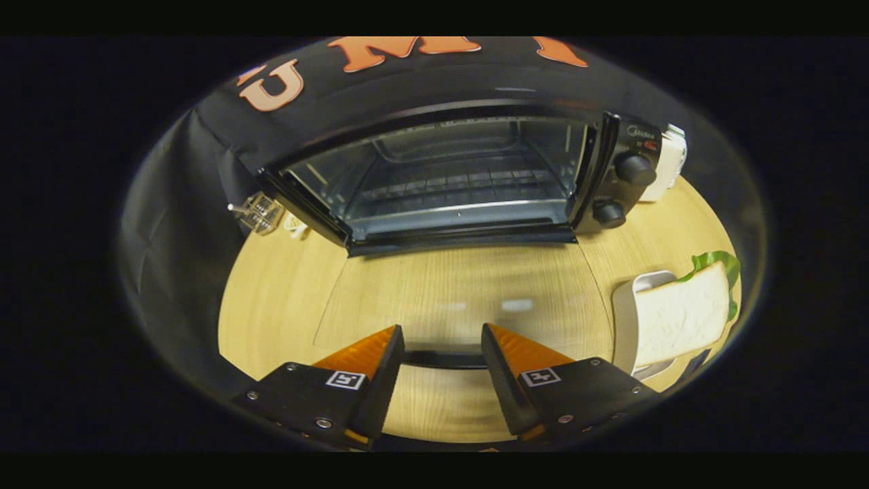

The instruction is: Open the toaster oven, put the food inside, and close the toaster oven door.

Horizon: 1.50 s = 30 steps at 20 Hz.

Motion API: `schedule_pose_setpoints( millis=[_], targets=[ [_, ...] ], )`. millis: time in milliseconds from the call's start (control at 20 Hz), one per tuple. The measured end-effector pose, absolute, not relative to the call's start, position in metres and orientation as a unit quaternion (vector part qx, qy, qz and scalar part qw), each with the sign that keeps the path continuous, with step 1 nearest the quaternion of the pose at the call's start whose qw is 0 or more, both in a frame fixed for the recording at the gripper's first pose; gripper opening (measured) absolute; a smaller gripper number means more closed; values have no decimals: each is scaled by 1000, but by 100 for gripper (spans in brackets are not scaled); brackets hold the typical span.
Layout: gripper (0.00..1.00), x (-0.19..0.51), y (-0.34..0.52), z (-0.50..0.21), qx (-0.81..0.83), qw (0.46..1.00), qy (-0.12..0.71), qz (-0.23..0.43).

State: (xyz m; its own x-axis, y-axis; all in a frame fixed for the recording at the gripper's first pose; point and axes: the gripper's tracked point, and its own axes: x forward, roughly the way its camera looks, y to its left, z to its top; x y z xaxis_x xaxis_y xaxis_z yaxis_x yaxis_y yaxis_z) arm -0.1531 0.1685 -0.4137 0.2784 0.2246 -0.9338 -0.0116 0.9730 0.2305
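The toaster oven (468,176) is standing on the wooden table (285,299), well beyond the fingers, and its glass door (455,292) is lying fully open and flat toward the gripper (442,346), so the wood is showing through the glass. Inside the oven a wire rack (455,183) is sitting across the cavity. The door handle (442,358) is lying as a dark bar between the two fingertips, and the fingers are standing apart on either side of it, gripping nothing. To the right of the fingers, beside the open door, a sandwich (682,316) with green lettuce is resting on a white plate (626,305). Two control knobs (635,170) are showing on the oven's right panel.
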Motion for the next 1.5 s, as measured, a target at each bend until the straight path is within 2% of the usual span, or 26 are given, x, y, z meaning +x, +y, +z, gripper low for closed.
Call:
schedule_pose_setpoints(
  millis=[150,300,1000,1150,1500],
  targets=[
    [68,-155,165,-420,83,797,593,71],
    [64,-154,163,-423,79,797,595,68],
    [64,-154,152,-415,49,799,594,79],
    [69,-156,135,-399,29,810,580,83],
    [73,-130,88,-347,31,847,526,65]
  ],
)
